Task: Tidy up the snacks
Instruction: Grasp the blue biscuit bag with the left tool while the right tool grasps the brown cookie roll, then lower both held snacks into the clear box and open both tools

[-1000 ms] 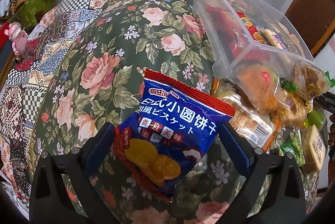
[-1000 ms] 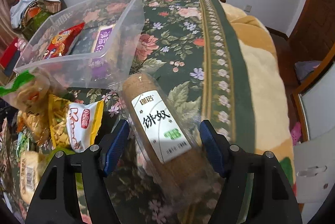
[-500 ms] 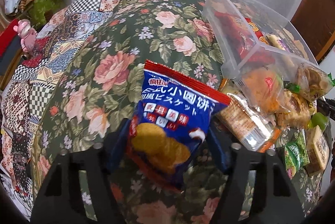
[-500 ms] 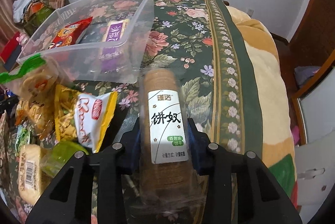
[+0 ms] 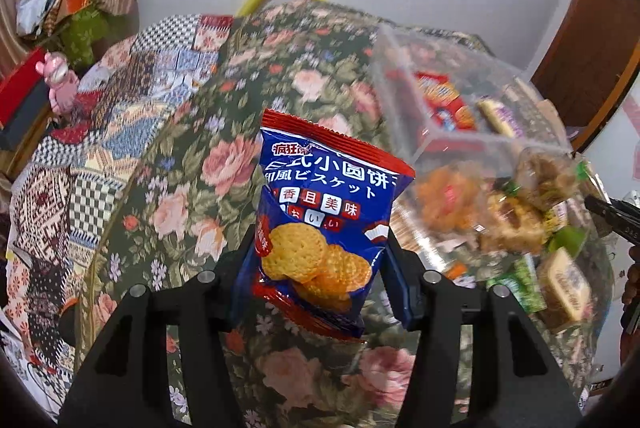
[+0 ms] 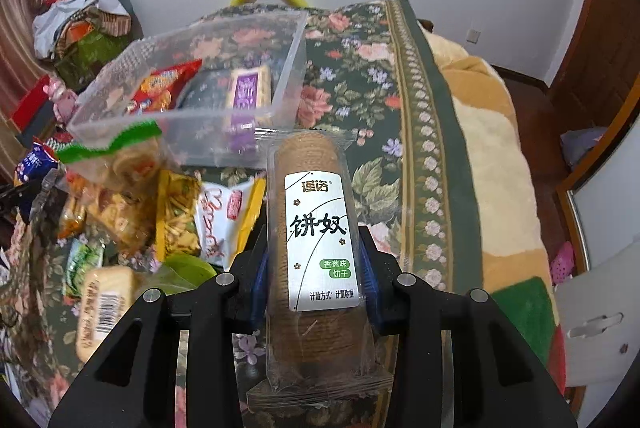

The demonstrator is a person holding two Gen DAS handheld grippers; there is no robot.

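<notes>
A blue and red bag of round biscuits [image 5: 324, 196] hangs above the floral bedspread [image 5: 188, 188], lifted clear of it. My left gripper [image 5: 320, 268] is closing on its lower half, pads pressed into both sides. A clear-wrapped roll of brown biscuits with a white label [image 6: 316, 196] stands between the pads of my right gripper [image 6: 314, 268], which is shut on it and holds it off the cover. Behind it sits the clear plastic bin [image 6: 188, 132], with a red packet and a purple one inside. The same bin [image 5: 404, 96] shows at the right of the left wrist view.
A heap of loose snack packets [image 6: 176, 212] lies in front of the bin, between both grippers. A yellow-beige blanket [image 6: 492, 156] lies at the bed's right side. Clutter and a pink toy [image 5: 60, 84] sit at the far left. A white wall stands behind.
Both grippers closed on their packets and lifted them off the bedspread. The blue bag and the biscuit roll now stand more upright in the jaws.
</notes>
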